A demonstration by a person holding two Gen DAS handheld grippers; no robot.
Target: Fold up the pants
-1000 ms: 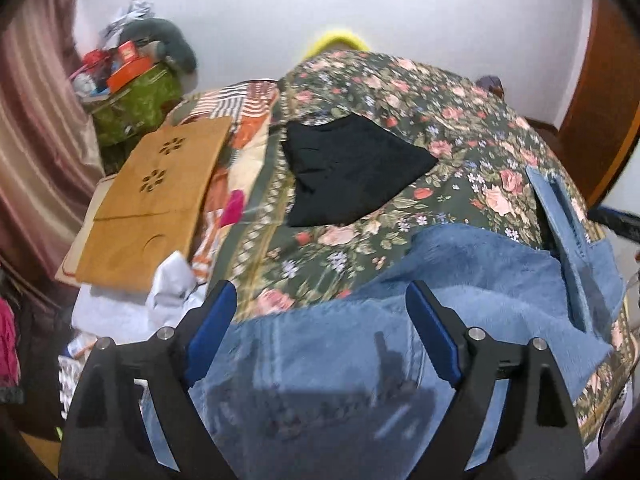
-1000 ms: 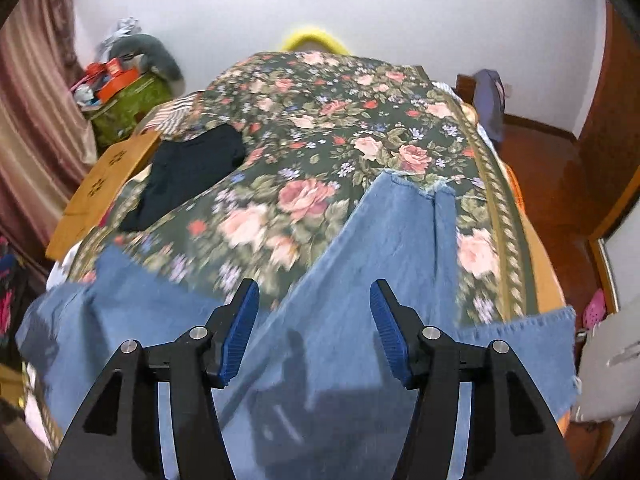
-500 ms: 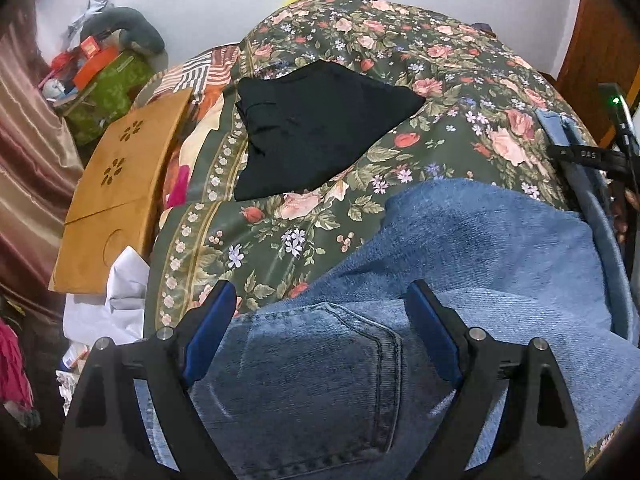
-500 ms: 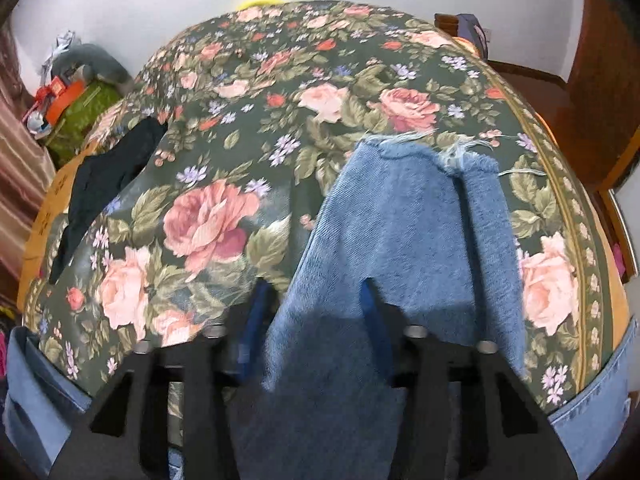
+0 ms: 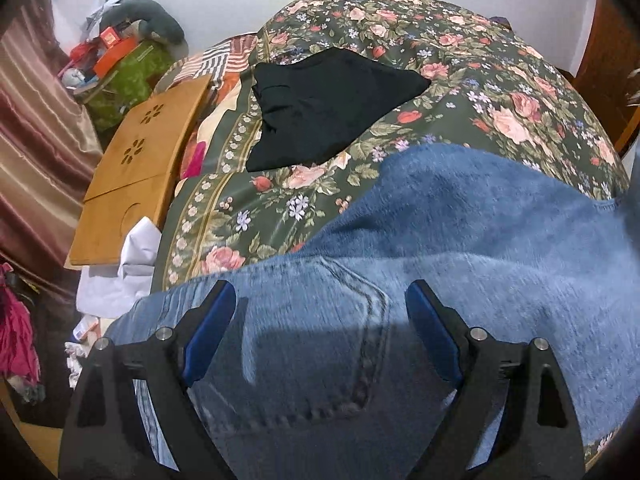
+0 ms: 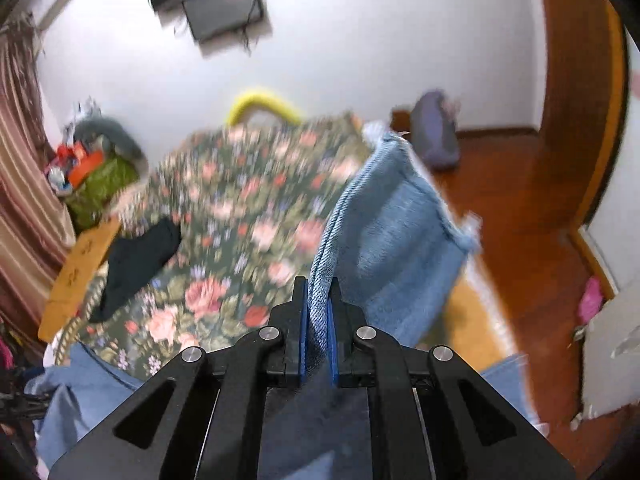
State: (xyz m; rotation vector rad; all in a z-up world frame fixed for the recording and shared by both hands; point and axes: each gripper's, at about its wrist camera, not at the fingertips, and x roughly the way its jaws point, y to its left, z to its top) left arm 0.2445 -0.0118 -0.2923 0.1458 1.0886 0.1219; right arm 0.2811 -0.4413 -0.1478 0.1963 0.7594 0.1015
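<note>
Blue jeans (image 5: 460, 248) lie across the near end of a floral bedspread (image 5: 460, 64), back pocket up. My left gripper (image 5: 320, 308) is open and hovers just above the seat and pocket area of the jeans. My right gripper (image 6: 318, 300) is shut on a seam edge of a jeans leg (image 6: 392, 220) and holds that leg lifted off the bed; the frayed hem hangs out in front of it. More denim shows at the lower left of the right wrist view (image 6: 80, 380).
Folded black clothing (image 5: 328, 108) lies on the bedspread beyond the jeans. A wooden lap tray (image 5: 140, 164) and white cloth (image 5: 128, 264) sit off the bed's left side. Clutter and a green bag (image 5: 124, 72) stand by the far wall. Wooden floor (image 6: 520, 208) lies to the right.
My right gripper has shut on the jeans leg and lifted it up off the bed. My left gripper has stayed open, shifting slightly over the seat of the jeans.
</note>
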